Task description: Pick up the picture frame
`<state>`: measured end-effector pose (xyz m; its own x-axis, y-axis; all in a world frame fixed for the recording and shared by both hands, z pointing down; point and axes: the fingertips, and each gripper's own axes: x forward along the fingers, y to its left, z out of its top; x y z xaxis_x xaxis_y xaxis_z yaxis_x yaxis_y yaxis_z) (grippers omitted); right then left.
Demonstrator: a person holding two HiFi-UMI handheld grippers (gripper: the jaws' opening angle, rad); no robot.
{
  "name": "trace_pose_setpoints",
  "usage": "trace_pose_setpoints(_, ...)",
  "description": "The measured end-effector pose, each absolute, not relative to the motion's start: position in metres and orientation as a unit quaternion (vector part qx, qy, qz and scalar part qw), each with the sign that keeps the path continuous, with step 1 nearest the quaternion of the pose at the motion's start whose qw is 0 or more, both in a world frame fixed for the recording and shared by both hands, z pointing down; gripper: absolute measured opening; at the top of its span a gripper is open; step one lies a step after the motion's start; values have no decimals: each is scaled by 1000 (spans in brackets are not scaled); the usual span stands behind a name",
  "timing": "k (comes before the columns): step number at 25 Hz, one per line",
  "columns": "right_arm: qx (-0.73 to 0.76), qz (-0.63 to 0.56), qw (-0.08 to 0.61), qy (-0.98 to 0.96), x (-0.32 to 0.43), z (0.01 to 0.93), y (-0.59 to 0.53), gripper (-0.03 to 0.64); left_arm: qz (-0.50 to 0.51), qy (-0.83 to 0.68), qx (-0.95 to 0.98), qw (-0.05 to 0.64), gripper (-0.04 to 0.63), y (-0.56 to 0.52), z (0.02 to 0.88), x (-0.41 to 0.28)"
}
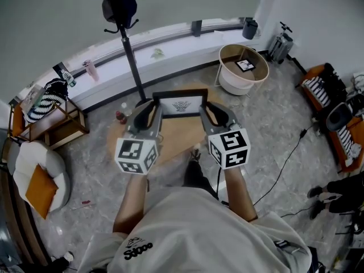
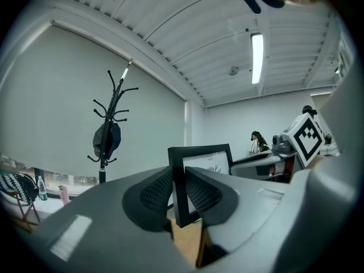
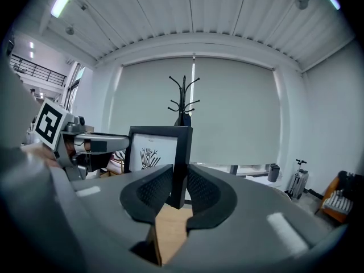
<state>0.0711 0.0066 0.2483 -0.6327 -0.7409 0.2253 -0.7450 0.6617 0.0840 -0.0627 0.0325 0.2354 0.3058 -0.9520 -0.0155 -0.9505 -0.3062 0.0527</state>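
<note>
The picture frame (image 1: pixel 181 104), black-edged around a white print, stands upright between the two claws, above a round wooden surface (image 1: pixel 176 140); the left claw (image 1: pixel 151 114) is clenched on the frame's left side and the right claw (image 1: pixel 211 114) on its right side, each held level in one of the person's hands; in the left gripper view the ribbed pads (image 2: pixel 156 192) of the left claw (image 2: pixel 179 191) press on both faces of the frame's (image 2: pixel 200 150) black edge; in the right gripper view the right claw (image 3: pixel 178 187) grips the frame's (image 3: pixel 156 132) other edge the same way, its pads (image 3: pixel 202 190) tight against it; the frame's lower edge seems to hang clear of the surface, though the claws hide most of it from the head view; behind the frame rises a black coat stand (image 1: pixel 129 50) with a dark bag (image 1: pixel 119 5) on top; to the right, well apart, sits a white round basket (image 1: pixel 227 81) on the floor; at the far left is a chair with an orange cushion (image 1: pixel 40 191).
</note>
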Motion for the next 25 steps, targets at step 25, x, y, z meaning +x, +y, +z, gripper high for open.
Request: trace_pose_setpoints(25, 399, 8, 112, -910, 50, 245, 0, 80, -24, -597, 802, 6, 75, 32, 230, -82)
